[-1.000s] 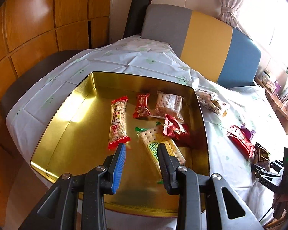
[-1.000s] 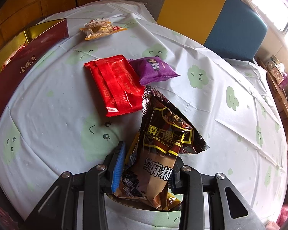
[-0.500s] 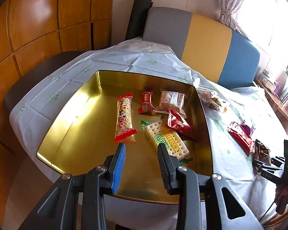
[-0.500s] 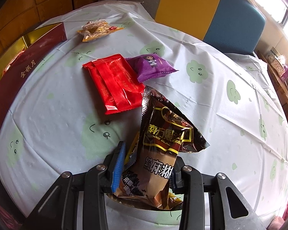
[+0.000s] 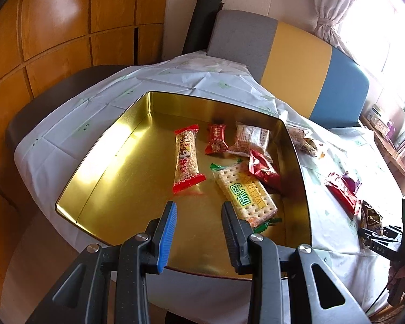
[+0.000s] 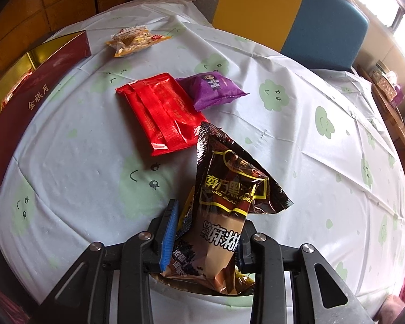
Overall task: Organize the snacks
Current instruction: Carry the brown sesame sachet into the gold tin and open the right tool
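My left gripper [image 5: 198,208] is open and empty, above the near edge of a gold tin [image 5: 100,167]. The tin holds a long cereal bar [image 5: 186,159], a small red candy [image 5: 216,141], a pale packet [image 5: 252,139], a dark red packet [image 5: 264,168] and a cracker pack [image 5: 244,191]. My right gripper [image 6: 205,216] is shut on a brown sesame-paste packet [image 6: 229,189] and holds it above the tablecloth. A red packet [image 6: 162,110], a purple packet [image 6: 213,87] and a clear snack bag [image 6: 133,39] lie on the table ahead.
The tin's dark red side [image 6: 24,102] runs along the left in the right wrist view. A grey, yellow and blue bench back [image 5: 297,62] stands behind the table. The right gripper [image 5: 386,240] shows at the far right in the left wrist view. Wood panelling [image 5: 54,27] lies left.
My left gripper has drawn back and up from the tin, so the tin looks farther away. My right gripper has lifted slightly with the brown packet in it.
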`<state>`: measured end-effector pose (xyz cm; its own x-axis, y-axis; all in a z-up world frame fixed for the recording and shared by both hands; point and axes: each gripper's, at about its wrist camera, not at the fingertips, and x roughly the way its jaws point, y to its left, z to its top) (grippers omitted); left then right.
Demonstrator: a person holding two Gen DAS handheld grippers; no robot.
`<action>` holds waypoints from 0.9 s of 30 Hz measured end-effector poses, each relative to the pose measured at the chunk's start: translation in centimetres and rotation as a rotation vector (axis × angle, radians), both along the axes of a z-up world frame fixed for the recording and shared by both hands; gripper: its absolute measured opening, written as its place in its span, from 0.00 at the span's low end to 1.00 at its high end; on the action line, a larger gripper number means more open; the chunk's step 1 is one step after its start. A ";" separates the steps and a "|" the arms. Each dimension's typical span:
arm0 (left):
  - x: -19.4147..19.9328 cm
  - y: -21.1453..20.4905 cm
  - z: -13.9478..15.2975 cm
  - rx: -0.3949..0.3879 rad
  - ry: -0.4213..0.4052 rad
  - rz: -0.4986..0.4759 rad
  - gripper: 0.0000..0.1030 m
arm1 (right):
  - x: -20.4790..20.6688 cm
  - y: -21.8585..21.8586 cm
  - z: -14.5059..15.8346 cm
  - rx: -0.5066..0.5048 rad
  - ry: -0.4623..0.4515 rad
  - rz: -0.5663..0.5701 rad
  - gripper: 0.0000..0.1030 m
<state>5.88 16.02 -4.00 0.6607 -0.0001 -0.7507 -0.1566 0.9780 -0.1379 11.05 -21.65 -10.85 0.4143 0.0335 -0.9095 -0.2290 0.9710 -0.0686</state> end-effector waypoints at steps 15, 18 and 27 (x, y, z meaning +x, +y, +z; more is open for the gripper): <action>-0.2 1.1 -0.1 -0.012 -0.009 0.032 0.33 | -1.2 0.8 2.2 0.178 0.024 -0.028 0.32; -0.3 1.4 0.2 -0.012 -0.021 0.042 0.33 | -1.8 2.1 3.4 0.223 0.016 0.009 0.32; -0.4 3.2 0.7 -0.016 -0.047 0.098 0.33 | -1.1 11.2 7.9 0.317 -0.052 0.207 0.32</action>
